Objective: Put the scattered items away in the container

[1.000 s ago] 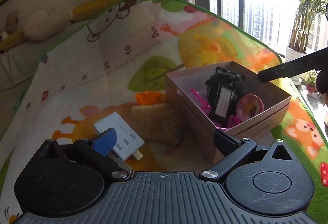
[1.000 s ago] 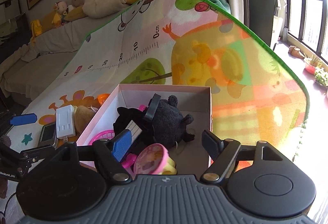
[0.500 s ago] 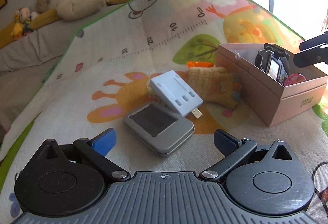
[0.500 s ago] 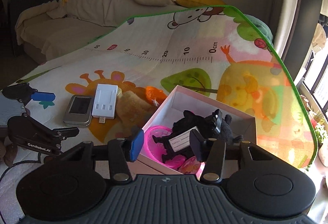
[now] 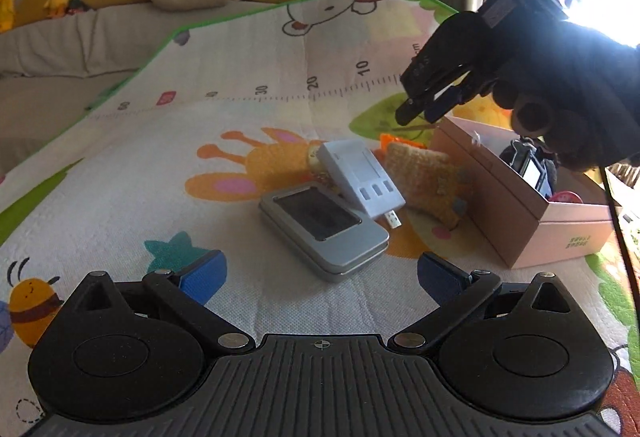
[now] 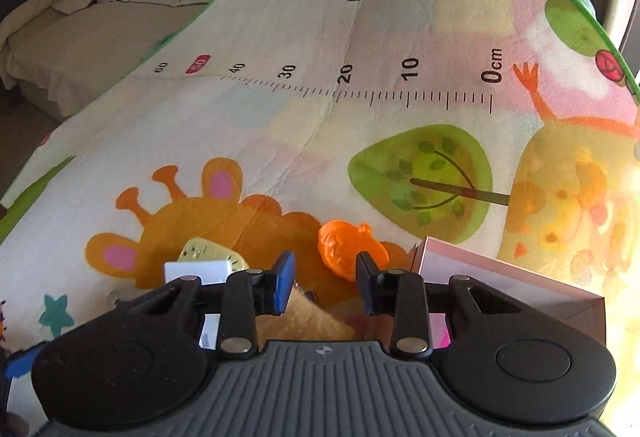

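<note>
Box [image 5: 516, 213] is my landmark: left tongs [image 5: 320, 273] gape near the tin [image 5: 324, 225] beside it. Right tongs [image 6: 322, 283], just narrowed and empty, hover above the plush [image 6: 304, 321]; I'd descend squarely before clamping.

The play mat [image 5: 132, 165] lies bare across its whole left and far stretch, so a claw has open passage there.

The clutter sits in one knot toward the right: a silver tin [image 5: 324, 231] nearest, a white adapter [image 5: 360, 177] resting on its far edge, a tan plush [image 5: 424, 173] just right of that, and an orange toy [image 6: 348, 247] beyond.

The pink box [image 5: 520, 221] walls off the right side, its near wall close against the plush.

Above the box's far corner hangs the right claw [image 5: 430, 109], blocking that approach from overhead.
</note>
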Available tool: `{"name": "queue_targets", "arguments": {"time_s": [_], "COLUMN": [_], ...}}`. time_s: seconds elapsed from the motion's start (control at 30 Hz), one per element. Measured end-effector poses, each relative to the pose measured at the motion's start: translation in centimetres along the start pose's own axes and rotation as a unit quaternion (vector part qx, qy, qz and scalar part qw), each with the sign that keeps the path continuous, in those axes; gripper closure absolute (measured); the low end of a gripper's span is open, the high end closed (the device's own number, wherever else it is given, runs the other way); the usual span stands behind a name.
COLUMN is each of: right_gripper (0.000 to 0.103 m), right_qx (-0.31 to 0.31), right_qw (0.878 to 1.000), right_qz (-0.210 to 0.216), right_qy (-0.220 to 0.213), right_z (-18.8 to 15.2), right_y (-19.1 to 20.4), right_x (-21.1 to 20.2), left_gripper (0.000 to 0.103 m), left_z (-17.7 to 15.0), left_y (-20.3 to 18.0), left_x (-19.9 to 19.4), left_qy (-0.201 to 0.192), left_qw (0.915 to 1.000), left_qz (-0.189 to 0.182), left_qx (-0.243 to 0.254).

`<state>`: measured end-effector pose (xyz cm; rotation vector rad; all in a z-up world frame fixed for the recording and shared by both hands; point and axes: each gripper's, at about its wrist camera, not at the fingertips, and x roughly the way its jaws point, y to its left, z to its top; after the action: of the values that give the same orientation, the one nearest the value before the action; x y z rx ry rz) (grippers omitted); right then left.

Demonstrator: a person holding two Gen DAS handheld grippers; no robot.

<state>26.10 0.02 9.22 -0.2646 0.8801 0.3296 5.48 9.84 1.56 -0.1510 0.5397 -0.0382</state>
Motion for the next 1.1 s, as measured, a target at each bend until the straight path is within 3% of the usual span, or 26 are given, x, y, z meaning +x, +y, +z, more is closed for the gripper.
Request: {"name": "queue_targets", "arguments": {"time_s": [0.17, 0.2, 0.23, 0.3, 0.57, 0.7, 0.8, 0.93, 1.1], "right_gripper": [0.07, 0.076, 0.091, 0.096, 0.097, 0.097, 0.097, 0.097, 0.097], "right_qx": [-0.013, -0.022, -0.03, -0.033, -0.041, -0.045, -0.061, -0.047, -0.012], "right_qw": [0.998, 0.997, 0.996, 0.997, 0.996, 0.987, 0.981, 0.982, 0.994], "right_qz": [-0.054, -0.066, -0.072, -0.056, 0.062, 0.141, 0.171, 0.175, 0.108], "right_qy": [0.026, 0.032, 0.036, 0.047, 0.048, 0.069, 0.066, 0.054, 0.028], "right_z": [1.3, 1.3, 1.2, 1.0, -4.0, -8.8, -12.6, -16.0, -19.5], "right_y": [1.2, 1.5, 1.6, 1.5, 1.6, 2.0, 2.0, 0.6, -3.0], "right_x": [5.4, 6.1, 6.6, 6.7, -1.4, -6.4, -9.6, -11.8, -12.6], "left_gripper": [0.0, 0.0, 0.0, 0.0, 0.0, 0.0, 0.0, 0.0, 0.0], "left_z": [0.0, 0.0, 0.0, 0.0, -0.2, -1.0, -1.3, -1.0, 0.1], "left_y": [0.5, 0.6, 0.6, 0.7, 0.5, 0.3, -0.2, -1.8, -4.8], "left_x": [0.1, 0.0, 0.0, 0.0, -0.8, -2.0, -3.0, -3.6, -2.7], "left_qy": [0.001, 0.0, -0.001, -0.001, -0.006, 0.015, 0.027, 0.029, 0.039], "left_qw": [0.9999, 0.9998, 0.9998, 0.9998, 0.9998, 0.9998, 0.9996, 0.9987, 0.9977], "left_qz": [-0.005, -0.005, -0.005, -0.006, -0.003, -0.009, -0.011, -0.022, -0.025], "left_qx": [-0.016, -0.018, -0.02, -0.021, -0.018, -0.012, 0.005, 0.036, 0.05]}}
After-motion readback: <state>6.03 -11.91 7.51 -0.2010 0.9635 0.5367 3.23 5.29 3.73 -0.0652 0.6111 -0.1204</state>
